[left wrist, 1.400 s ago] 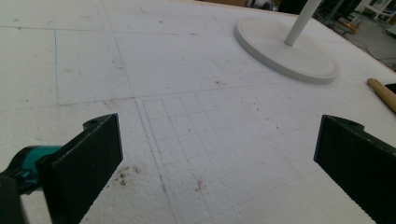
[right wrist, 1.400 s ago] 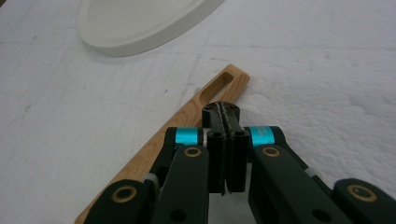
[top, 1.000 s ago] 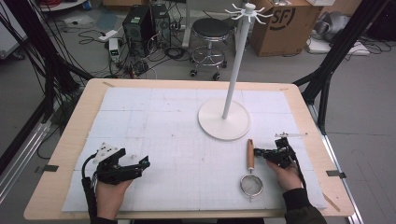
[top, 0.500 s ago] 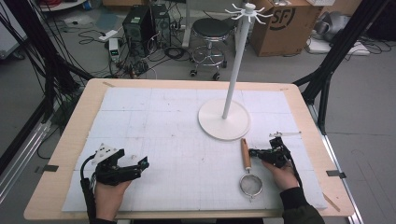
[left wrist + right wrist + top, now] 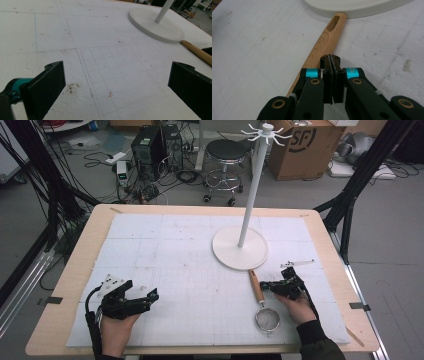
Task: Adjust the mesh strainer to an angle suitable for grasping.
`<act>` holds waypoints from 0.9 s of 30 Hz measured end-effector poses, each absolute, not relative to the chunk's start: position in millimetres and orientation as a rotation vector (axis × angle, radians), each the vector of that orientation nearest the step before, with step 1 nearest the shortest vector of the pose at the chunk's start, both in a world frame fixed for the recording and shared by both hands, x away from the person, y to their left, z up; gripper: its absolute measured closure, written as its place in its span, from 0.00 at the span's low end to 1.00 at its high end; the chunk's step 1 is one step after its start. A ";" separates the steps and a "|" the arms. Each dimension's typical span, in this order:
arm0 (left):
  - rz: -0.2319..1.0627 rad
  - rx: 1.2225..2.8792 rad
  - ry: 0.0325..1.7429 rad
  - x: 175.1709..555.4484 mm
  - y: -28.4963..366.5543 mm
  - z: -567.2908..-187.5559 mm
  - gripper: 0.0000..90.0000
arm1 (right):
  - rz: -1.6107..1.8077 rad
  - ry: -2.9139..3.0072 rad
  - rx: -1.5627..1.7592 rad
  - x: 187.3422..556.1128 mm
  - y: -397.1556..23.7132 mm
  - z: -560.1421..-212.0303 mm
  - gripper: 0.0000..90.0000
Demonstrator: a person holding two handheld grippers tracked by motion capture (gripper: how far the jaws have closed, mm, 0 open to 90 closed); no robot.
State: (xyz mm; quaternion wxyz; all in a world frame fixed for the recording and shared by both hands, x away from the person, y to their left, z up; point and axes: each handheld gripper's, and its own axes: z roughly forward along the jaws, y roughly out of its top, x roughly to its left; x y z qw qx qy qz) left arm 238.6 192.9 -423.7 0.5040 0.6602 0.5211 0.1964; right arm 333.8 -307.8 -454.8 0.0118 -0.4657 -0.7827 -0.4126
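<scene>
- Nearest edge of the table (image 5: 65, 315): left gripper (image 5: 150, 296) rested low over the white foam sheet (image 5: 175, 270), jaws spread wide with nothing between them. Idle, well apart from the work.
- Right gripper (image 5: 264, 286) sat at the near right, jaws pressed together on themselves, holding nothing. Its tip lay just beside the strainer (image 5: 261, 301), against the wooden handle (image 5: 323, 47); the gripper view put the closed tip over the handle's right edge.
- Strainer lay flat, mesh bowl (image 5: 268, 321) toward the person, handle running away to the stand's base (image 5: 240, 247). Slotted handle end (image 5: 333, 23) touched or nearly touched the base rim.
- Judgement: likely step was taking up the handle. The jaws would need opening first, then straddling the mid-handle squarely.
- Farthest: hooked top of the stand (image 5: 265, 132); the slot looked meant for a hook.
</scene>
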 end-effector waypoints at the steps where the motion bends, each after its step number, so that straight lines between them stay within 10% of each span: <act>1: 0.475 1.592 1.260 238.5 192.9 -423.6 0.02 | -1.275 -2.445 -1.439 333.1 -303.9 -454.0 1.00; 27: 0.475 1.597 1.260 238.8 193.3 -424.6 0.02 | -1.239 -2.489 -1.338 328.8 -278.8 -452.8 0.99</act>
